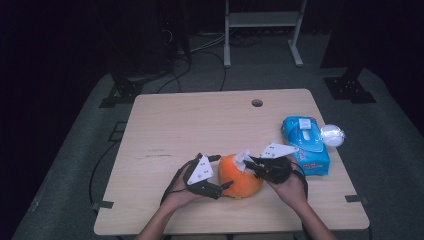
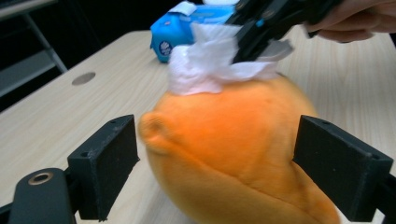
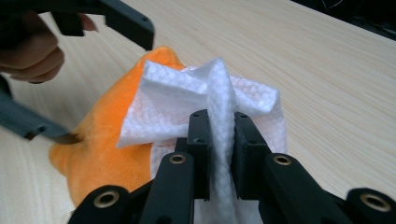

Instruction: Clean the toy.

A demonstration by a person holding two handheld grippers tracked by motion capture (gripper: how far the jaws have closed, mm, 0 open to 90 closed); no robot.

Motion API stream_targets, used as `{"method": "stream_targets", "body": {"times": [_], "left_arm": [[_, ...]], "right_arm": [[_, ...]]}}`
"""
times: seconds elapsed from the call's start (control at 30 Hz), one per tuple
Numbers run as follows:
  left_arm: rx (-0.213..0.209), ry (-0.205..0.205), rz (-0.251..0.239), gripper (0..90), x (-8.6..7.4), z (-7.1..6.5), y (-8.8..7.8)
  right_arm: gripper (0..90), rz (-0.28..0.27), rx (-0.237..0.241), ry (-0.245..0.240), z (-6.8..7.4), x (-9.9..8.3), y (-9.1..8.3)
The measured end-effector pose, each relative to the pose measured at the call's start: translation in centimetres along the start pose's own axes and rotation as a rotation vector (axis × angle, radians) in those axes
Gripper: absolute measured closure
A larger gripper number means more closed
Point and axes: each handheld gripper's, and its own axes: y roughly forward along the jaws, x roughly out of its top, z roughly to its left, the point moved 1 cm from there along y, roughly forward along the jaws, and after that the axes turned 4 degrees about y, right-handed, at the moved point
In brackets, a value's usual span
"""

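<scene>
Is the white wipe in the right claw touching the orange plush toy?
Touching. In the left gripper view the white wipe, pinched by the right claw, lies pressed on top of the orange plush toy with no gap between them.

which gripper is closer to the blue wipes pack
Right. The right gripper sits just beside the blue wipes pack, pressing a white wipe on the orange plush; the left gripper is across the plush.

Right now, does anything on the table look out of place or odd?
Nothing spilled or damaged. One thing stands out: a white ball sits right at the table's right edge beside the blue wipes pack and could roll off.
</scene>
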Motion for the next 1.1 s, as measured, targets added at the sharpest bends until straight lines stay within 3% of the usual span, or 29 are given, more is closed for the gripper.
{"method": "stream_targets", "body": {"times": [0.03, 0.13, 0.2, 0.3, 0.37, 0.53, 0.67, 0.93, 1.1], "left_arm": [[-0.007, 0.014, 0.015, 14.2, -0.2, -0.2, 0.2], [-0.014, 0.005, 0.018, 16.5, -0.6, -0.4, 0.5], [-0.006, -0.001, 0.017, 16.8, -0.6, -0.4, 0.6], [0.005, -0.026, 0.015, 16.8, -0.7, -0.3, 1.0], [0.01, -0.021, 0.028, 16.7, -0.8, -0.3, 0.9], [-0.012, -0.015, -0.003, 11.6, -0.4, -0.2, 0.5], [-0.009, 0.019, 0.032, 12.8, -0.4, -0.8, 1.2], [0.0, -0.001, 0.041, 13.3, -0.7, -0.7, 1.2], [-0.003, -0.026, 0.044, 13.5, -0.8, -0.5, 1.2]], "right_arm": [[78.2, 0.001, -0.003, 0.001, -0.1, 0.0, 0.1], [78.3, -0.011, -0.006, 0.005, 0.1, 0.1, -0.1], [78.5, -0.02, -0.008, -0.038, 1.2, 0.5, -0.6], [78.3, -0.022, 0.05, -0.081, 2.9, 1.1, -0.5], [78.1, -0.004, 0.041, -0.121, 3.7, 1.1, 0.2], [77.9, -0.009, 0.039, -0.069, 2.6, 1.0, 0.3], [78.2, -0.01, 0.043, -0.038, 2.3, 1.0, 0.3], [78.2, 0.007, 0.078, -0.128, 4.8, 1.2, 0.8], [78.2, 0.007, 0.031, -0.116, 3.6, 1.1, 0.2]]}}
